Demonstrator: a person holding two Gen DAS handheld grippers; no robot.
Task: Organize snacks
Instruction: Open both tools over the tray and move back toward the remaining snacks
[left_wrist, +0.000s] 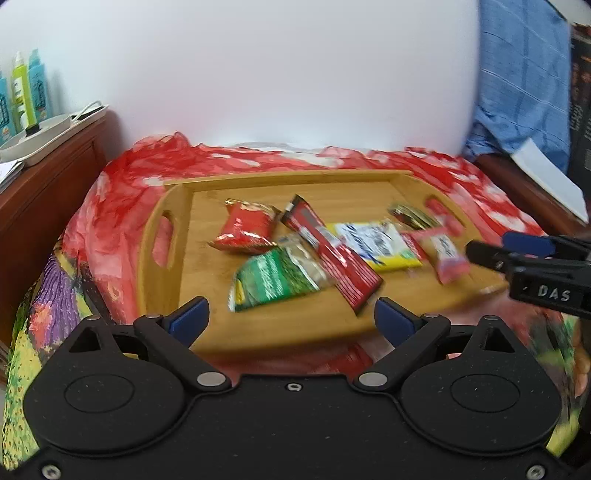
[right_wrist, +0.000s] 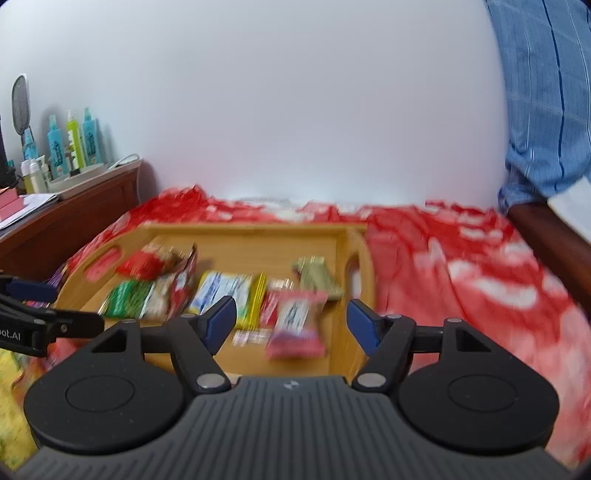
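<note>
Right wrist view: a small pink-red snack packet (right_wrist: 295, 325) lies in the wooden tray's (right_wrist: 360, 258) near right corner, between the right gripper's (right_wrist: 291, 325) wide-spread, empty fingers, probably lined up for a pick. Other snacks spread left across the tray. The left gripper (left_wrist: 291, 317) hovers near, also wide apart and empty.

- "DAS" in white letters stands on the black body of the right gripper (left_wrist: 480, 254), seen from the left wrist.
- "ot.AI", cut off at the frame edge, stands on the left gripper (right_wrist: 74, 314).
- Print on the snack packets (left_wrist: 376, 245) is too blurred to read.
</note>
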